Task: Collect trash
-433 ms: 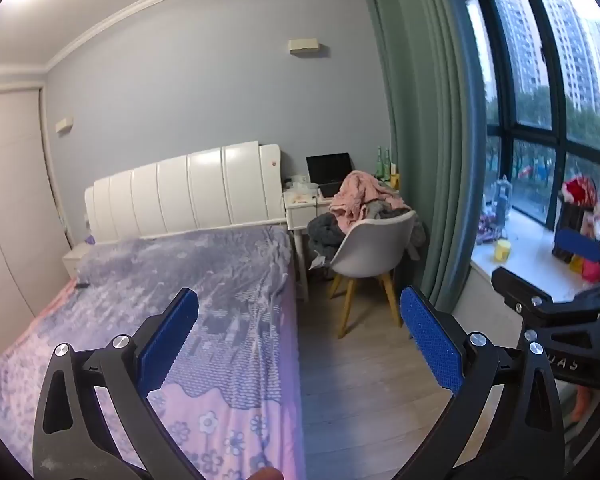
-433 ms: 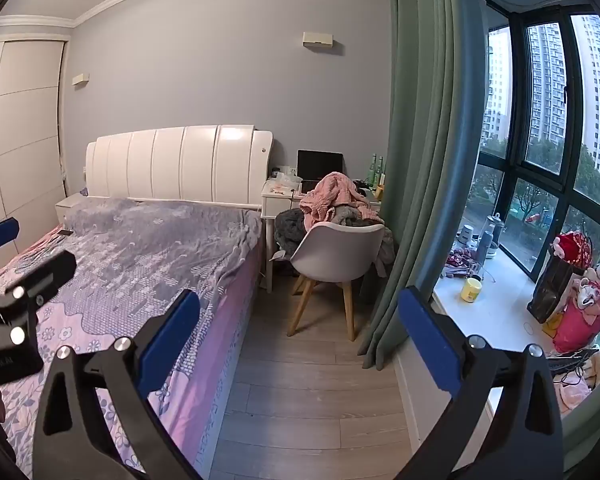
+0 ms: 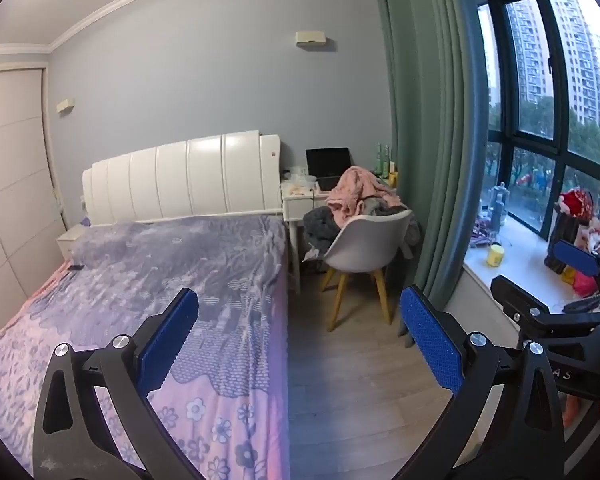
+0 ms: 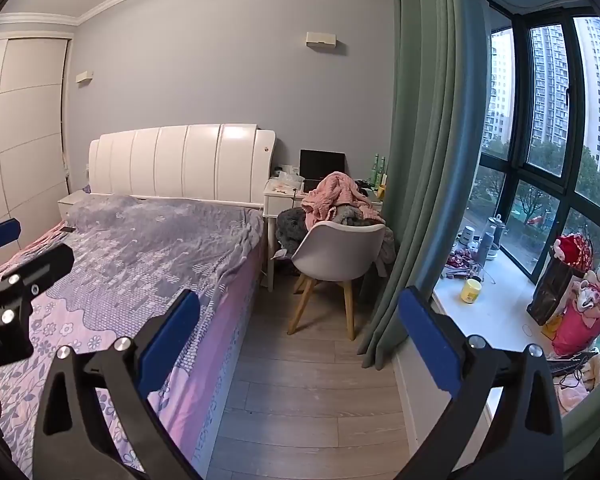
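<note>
My left gripper (image 3: 299, 300) stands wide open above the floor beside the bed, with nothing between its blue pads (image 3: 168, 340). To its right, my right gripper (image 3: 530, 264) (image 4: 300, 300) is held wide open and empty, pointing a little downward. The right wrist view catches the left gripper (image 4: 44, 238) at its left edge, over the bed. I cannot make out a distinct piece of trash. Small clutter lies on the white desk (image 4: 284, 192) and on the window sill (image 4: 496, 312), where a yellow jar (image 4: 471, 290) stands.
A bed (image 4: 140, 248) with a purple blanket fills the left. A white chair (image 4: 336, 252) piled with clothes stands at the desk, which holds a laptop (image 4: 322, 168) and green bottles (image 4: 379, 170). A green curtain (image 4: 424, 160) hangs beside the window. Bags (image 4: 572, 300) sit on the sill. Wood floor (image 4: 312, 380) runs between bed and sill.
Both views have drifted only very slightly. Both grippers stay wide open and empty.
</note>
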Available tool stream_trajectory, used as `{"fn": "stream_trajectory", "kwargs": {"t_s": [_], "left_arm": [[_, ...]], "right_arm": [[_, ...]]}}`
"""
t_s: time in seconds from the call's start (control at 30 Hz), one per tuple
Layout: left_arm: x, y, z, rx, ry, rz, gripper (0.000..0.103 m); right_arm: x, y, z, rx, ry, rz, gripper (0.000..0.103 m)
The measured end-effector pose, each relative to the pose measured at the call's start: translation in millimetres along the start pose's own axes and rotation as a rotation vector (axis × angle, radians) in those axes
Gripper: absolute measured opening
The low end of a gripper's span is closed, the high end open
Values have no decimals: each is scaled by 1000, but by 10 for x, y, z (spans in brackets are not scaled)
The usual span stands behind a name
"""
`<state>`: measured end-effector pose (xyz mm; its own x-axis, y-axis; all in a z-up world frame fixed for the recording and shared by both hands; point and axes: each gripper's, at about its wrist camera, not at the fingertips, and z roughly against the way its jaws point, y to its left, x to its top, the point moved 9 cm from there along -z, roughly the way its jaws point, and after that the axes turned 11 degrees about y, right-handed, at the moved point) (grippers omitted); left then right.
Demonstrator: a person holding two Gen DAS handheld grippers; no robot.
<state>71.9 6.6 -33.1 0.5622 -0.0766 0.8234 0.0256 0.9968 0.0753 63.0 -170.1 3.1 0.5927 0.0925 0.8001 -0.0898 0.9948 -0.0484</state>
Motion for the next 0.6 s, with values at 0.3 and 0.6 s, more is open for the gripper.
{"fn": "stream_trajectory", "kwargs": {"t_s": [0.3,0.6], "left_arm": [[-36,-18,-47,-64,48,69,98],[-23,143,8,-37,30,88,98]], "right_arm": [[-3,14,34,52,-26,16,97],[-28,128,37,101,-10,6,97]]}}
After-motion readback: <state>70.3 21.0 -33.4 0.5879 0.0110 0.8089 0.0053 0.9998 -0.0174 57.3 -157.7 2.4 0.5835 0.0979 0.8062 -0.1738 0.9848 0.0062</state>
